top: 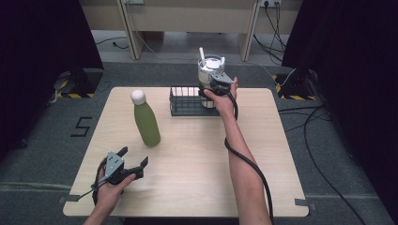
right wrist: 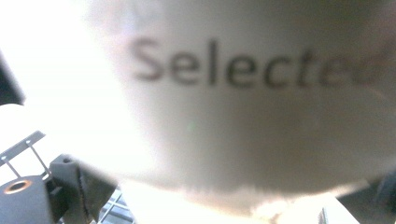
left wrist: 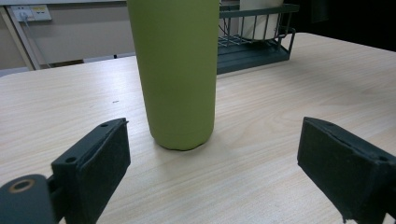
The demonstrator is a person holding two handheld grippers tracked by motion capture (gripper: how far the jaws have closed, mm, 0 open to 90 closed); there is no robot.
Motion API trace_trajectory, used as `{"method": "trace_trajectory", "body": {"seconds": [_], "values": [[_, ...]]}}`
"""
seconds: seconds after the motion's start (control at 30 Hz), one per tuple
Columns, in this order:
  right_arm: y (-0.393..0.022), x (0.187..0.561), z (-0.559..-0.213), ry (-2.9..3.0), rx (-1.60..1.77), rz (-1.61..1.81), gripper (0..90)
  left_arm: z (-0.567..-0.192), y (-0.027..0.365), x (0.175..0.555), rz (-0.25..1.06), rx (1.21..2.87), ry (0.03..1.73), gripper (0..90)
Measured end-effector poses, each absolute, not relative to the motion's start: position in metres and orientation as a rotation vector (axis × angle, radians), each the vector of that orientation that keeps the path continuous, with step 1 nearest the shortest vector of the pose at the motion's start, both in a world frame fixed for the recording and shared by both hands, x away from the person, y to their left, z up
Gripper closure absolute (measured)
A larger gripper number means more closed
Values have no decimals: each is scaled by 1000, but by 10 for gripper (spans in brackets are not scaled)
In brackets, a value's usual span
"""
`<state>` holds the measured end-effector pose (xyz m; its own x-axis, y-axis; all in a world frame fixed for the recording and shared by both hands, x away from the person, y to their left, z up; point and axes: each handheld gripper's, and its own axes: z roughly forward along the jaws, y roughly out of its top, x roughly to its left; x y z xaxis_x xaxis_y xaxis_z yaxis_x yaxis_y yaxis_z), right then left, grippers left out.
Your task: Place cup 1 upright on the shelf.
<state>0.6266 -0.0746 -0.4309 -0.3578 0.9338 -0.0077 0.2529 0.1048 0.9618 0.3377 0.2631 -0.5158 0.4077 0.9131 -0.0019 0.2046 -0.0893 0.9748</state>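
A white cup is seen standing in the right end of a dark wire rack at the far side of the wooden table. The right gripper is held right up against the cup's side, down low. In the right gripper view the cup is very close and blurry, and the word "Selected" can be read on it in dark letters. More letters may follow, but they are cut off at the edge. Whether the cup is squeezed by the right jaws cannot be told, because the pads are hidden or blurred.

A tall green bottle with a white cap is stood upright on the table, left of the rack. No writing can be seen on it. The left gripper is held near the front left of the table, pointed at the bottle. Its jaws are spread wide apart and nothing is gripped. In the left gripper view the bottle is seen ahead between the two pads, not touched by them.

A number "5" is marked on the grey floor, left of the table.
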Motion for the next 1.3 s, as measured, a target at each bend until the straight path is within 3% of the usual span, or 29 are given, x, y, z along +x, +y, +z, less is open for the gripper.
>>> {"method": "trace_trajectory", "body": {"seconds": [1.3], "values": [[-109, 567, -427, 1723, 1137, 1294, 75, -514, 259, 339, 833, 1578, 1005, 85]]}}
